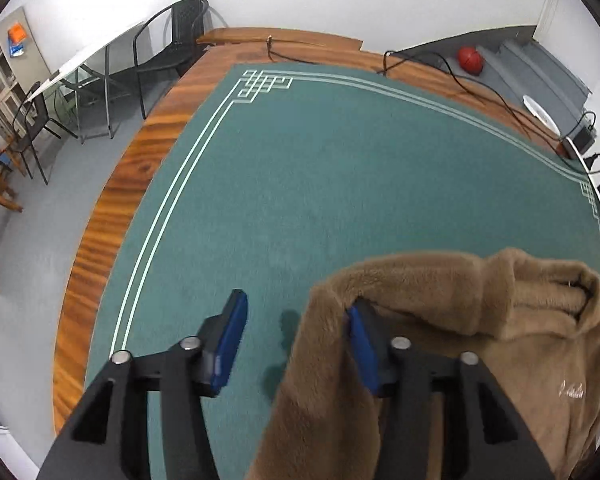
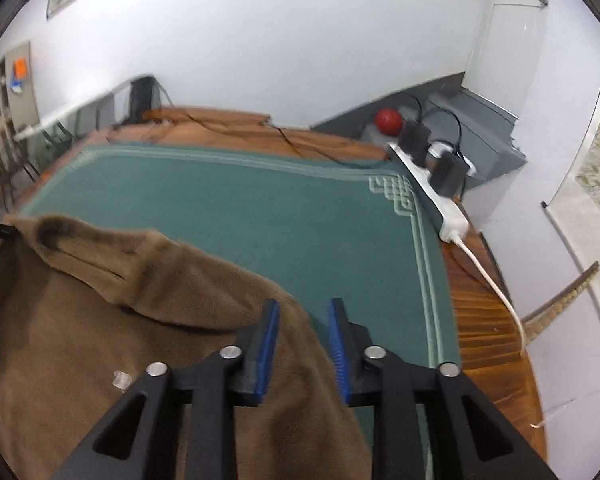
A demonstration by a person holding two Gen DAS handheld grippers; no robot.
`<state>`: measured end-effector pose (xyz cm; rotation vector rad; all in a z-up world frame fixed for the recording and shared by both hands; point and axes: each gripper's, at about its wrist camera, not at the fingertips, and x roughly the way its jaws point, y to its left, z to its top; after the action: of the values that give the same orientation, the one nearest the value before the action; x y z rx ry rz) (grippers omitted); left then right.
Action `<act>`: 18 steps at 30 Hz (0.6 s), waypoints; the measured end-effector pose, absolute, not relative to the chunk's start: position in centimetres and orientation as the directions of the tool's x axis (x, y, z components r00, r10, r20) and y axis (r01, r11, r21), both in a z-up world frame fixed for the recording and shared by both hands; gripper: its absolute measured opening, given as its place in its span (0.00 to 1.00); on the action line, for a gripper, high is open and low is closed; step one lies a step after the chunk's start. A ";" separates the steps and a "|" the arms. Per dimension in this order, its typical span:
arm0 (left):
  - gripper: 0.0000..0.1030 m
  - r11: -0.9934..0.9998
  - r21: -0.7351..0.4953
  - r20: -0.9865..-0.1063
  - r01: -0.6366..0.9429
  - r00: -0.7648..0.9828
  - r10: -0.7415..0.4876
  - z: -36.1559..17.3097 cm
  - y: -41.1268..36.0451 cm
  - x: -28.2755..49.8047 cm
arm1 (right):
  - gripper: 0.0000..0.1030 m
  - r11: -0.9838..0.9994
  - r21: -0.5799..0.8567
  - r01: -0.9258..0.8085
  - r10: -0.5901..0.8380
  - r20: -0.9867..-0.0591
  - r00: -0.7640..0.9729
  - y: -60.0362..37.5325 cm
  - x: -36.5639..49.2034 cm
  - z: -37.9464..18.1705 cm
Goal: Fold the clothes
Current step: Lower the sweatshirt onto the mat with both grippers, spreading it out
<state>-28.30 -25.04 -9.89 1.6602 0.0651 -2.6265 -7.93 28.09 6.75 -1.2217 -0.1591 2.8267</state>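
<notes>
A brown fleece top [image 1: 440, 300] lies bunched on the green mat [image 1: 320, 160] at the near right of the left wrist view, its collar [image 1: 540, 292] standing up. My left gripper [image 1: 296, 306] is open; a sleeve edge of the top drapes over its right finger [image 1: 360, 340], and the left finger is bare above the mat. In the right wrist view the same top [image 2: 100, 300] fills the near left. My right gripper [image 2: 304, 304] stands open with a fold of the fabric running between its blue pads, which do not press on it.
The mat covers a wooden table [image 1: 112, 200]. A white power strip [image 2: 432, 192] with black plugs sits on the table's right edge, and black cables [image 1: 480, 92] run along the far side. Black chairs [image 1: 172, 48] stand beyond the far left corner. An orange ball [image 1: 470, 60] rests behind the table.
</notes>
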 end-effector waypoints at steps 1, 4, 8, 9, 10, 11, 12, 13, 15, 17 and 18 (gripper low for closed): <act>0.54 -0.999 -0.022 -0.904 0.047 -0.428 0.000 -10.1 -24.9 -28.8 | 0.50 -0.996 -0.088 0.019 0.051 -0.726 -0.686 27.2 -7.9 6.9; 0.54 -0.999 -0.013 -0.899 0.034 -0.438 -0.003 -10.5 -24.1 -30.2 | 0.61 -0.980 0.012 0.198 -0.132 -0.782 -0.609 23.3 -9.1 5.5; 0.54 -0.999 -0.016 -0.901 0.043 -0.434 -0.004 -11.5 -23.8 -32.7 | 0.61 -0.949 0.073 0.305 -0.217 -0.854 -0.473 19.6 -11.4 2.2; 0.54 -0.999 -0.020 -0.902 0.045 -0.431 -0.002 -11.6 -23.7 -33.2 | 0.61 -0.956 0.051 0.290 -0.189 -0.862 -0.471 19.2 -13.0 1.7; 0.54 -0.999 -0.021 -0.903 0.044 -0.429 0.000 -11.7 -23.7 -33.4 | 0.61 -0.961 0.029 0.274 -0.160 -0.868 -0.470 18.8 -14.7 1.1; 0.54 -0.999 -0.026 -0.903 0.042 -0.429 0.006 -11.6 -23.7 -33.4 | 0.61 -0.966 0.022 0.258 -0.144 -0.874 -0.465 18.6 -16.2 0.7; 0.54 -0.998 -0.042 -0.902 0.038 -0.431 0.022 -11.4 -23.8 -33.1 | 0.61 -0.974 0.000 0.228 -0.112 -0.871 -0.479 18.6 -17.9 0.5; 0.54 -0.997 -0.068 -0.901 0.034 -0.431 0.047 -11.1 -24.1 -32.7 | 0.61 -0.976 -0.001 0.217 -0.106 -0.871 -0.480 18.7 -18.9 0.3; 0.58 -0.991 -0.128 -0.899 0.030 -0.426 0.103 -10.4 -25.2 -31.1 | 0.61 -0.981 -0.002 0.195 -0.094 -0.872 -0.481 18.8 -21.1 -0.1; 0.65 -0.982 -0.188 -0.893 0.030 -0.421 0.159 -9.6 -26.4 -29.1 | 0.61 -0.982 -0.007 0.186 -0.085 -0.872 -0.482 18.8 -21.5 -0.3; 0.69 -0.977 -0.211 -0.889 0.031 -0.422 0.178 -9.1 -27.2 -27.6 | 0.61 -0.982 -0.017 0.190 -0.079 -0.870 -0.487 18.6 -21.3 -0.4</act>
<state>-27.65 -27.16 -9.09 1.7317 0.3156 -2.7077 -21.25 18.63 -0.36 -1.6561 -0.1827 2.8462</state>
